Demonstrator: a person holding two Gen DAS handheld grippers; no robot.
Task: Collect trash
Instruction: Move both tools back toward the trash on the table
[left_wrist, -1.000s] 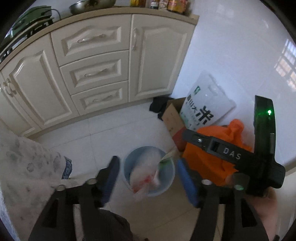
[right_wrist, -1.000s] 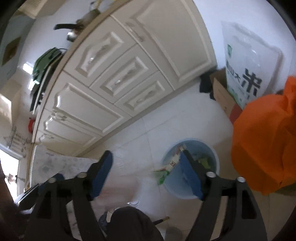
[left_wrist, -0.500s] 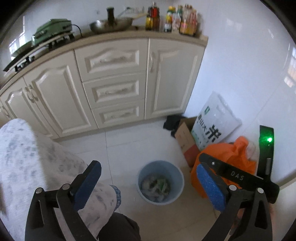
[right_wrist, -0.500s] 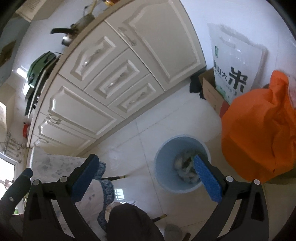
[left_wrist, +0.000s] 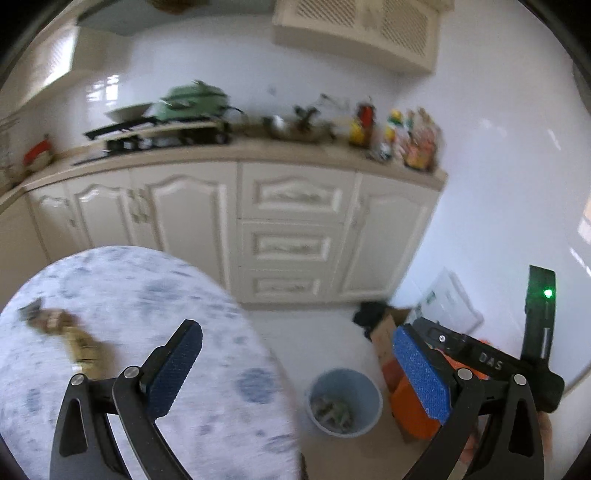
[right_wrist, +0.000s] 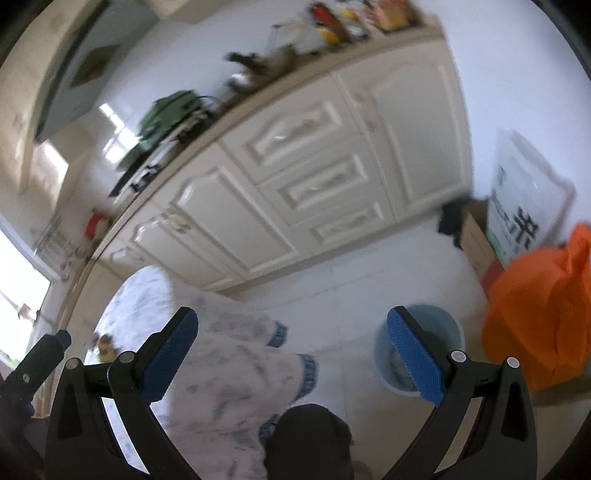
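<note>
A light blue trash bin (left_wrist: 343, 402) stands on the tiled floor with crumpled wrappers inside; it also shows in the right wrist view (right_wrist: 419, 354). My left gripper (left_wrist: 295, 369) is open and empty, raised between the table and the bin. My right gripper (right_wrist: 291, 354) is open and empty, high above the floor; its body shows in the left wrist view (left_wrist: 480, 358). Brownish trash pieces (left_wrist: 66, 336) lie on the round table (left_wrist: 110, 295) with the blue-patterned cloth, to the left of my left gripper.
Cream cabinets (left_wrist: 291, 240) run along the back wall, with a cluttered counter on top. An orange bag (right_wrist: 543, 317), a cardboard box (right_wrist: 476, 243) and a white rice sack (right_wrist: 524, 206) stand against the right wall beside the bin.
Both grippers have opened wide and let trash fall into the bin. Both have risen and swung left, so the table now fills the lower left.
</note>
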